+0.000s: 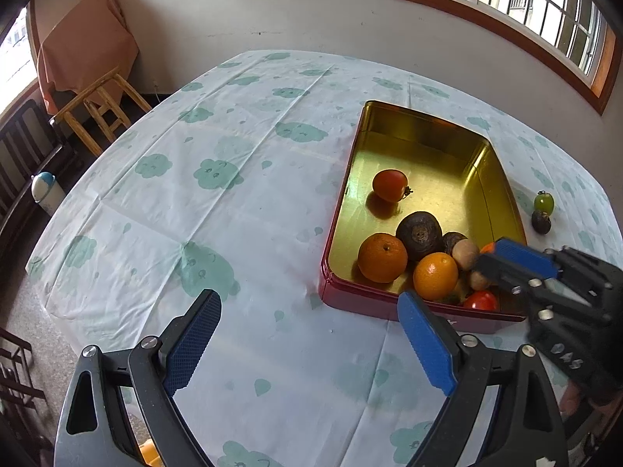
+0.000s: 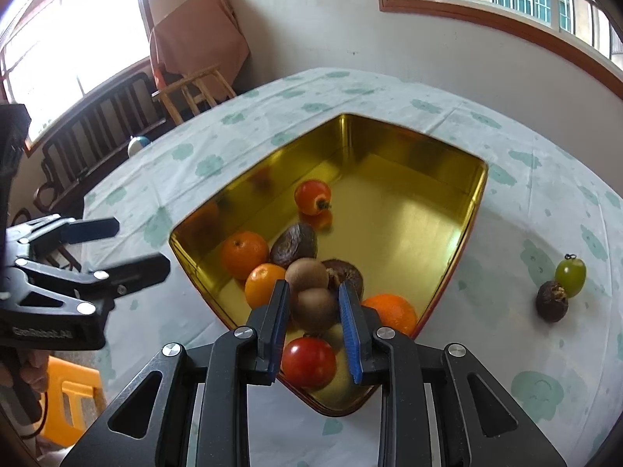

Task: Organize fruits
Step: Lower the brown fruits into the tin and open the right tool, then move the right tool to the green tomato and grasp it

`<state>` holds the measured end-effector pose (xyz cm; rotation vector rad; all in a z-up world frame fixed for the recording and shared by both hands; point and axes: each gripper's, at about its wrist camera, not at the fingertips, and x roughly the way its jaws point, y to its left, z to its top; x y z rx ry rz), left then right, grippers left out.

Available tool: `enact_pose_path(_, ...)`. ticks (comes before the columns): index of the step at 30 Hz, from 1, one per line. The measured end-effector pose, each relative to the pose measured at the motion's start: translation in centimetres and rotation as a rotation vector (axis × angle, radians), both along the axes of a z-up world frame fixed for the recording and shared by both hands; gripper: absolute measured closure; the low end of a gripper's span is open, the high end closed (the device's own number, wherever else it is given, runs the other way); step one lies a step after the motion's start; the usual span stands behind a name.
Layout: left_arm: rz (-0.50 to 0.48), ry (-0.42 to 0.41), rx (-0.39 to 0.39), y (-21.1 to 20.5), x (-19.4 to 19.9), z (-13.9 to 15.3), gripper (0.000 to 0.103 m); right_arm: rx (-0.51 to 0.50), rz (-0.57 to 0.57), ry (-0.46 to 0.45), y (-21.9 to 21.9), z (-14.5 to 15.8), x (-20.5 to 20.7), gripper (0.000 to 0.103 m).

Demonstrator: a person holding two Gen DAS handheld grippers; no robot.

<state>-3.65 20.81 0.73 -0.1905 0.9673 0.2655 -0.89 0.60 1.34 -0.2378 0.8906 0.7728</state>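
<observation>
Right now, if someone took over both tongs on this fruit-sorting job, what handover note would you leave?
Right tongs: shut on a kiwi, low over the near corner of the gold tin.
Left tongs: open, holding nothing, above the tablecloth beside the tin.
Done: oranges, tomatoes, dark fruits and a second kiwi lie in the tin.
Left: release this kiwi, then fetch the green fruit and dark fruit on the cloth to the tin's right.
</observation>
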Motion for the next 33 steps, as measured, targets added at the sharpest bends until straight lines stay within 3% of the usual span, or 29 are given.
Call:
enact_pose_path(7,-0.007,-0.008,-0.007,-0.4,0.1,0.2,0.013,0.05,-0.058,-0.044,-2.8,2.3,0.3,0.068)
enact_pose_path(13,-0.014,-0.005,-0.01,-0.9,0.3,0.2,0.013,0.039,-0.194,-0.069,-7.4,2.9,3.1,0.067)
enact_pose_path(18,-0.025,-0.002,-0.005,-1.3,0.6,0.2,0.013,0.007,-0.328,-0.061,-11.6,2.4,6.6,0.059)
enact_pose_path(22,-0.032,-0.006,0.001,-1.6,0.9,0.3,0.013,-0.022,-0.4,-0.056,-14.1,1.7,9.0,0.059)
enact_pose_path(33,-0.055,-0.006,0.021,-2.5,2.4,0.8,0.013,-0.058,-0.44,-0.029,-14.9,-0.5,12.9,0.051)
